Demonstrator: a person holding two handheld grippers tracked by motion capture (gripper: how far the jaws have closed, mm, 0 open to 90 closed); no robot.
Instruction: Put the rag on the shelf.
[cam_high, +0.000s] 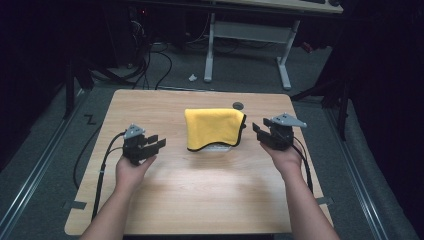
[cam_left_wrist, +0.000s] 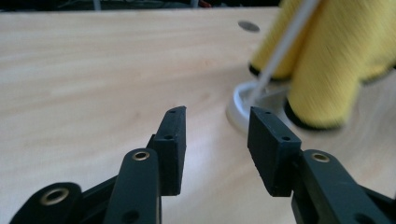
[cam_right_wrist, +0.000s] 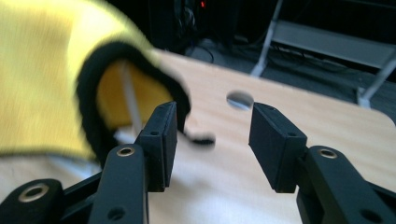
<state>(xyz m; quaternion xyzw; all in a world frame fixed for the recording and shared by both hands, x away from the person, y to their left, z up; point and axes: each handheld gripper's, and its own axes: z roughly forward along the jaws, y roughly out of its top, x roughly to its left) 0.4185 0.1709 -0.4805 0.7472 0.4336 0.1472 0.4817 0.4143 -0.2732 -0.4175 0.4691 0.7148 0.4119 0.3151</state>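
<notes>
Left gripper (cam_high: 156, 143): jaws parted, grasping nothing, aimed at yellow cloth (cam_high: 214, 127) from its left, near but apart. Right gripper (cam_high: 258, 132): jaws parted, empty, just beside cloth's right, black-trimmed edge. Cloth draped over white stand (cam_left_wrist: 243, 105), mid-counter (cam_high: 200, 200); round hole (cam_high: 238, 105) just behind cloth.

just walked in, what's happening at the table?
A person holds a gripper in each hand on either side of a yellow cloth draped over a white stand on the wooden table. The left gripper and right gripper are both open and point at the cloth from its sides. Neither touches it yet.
</notes>
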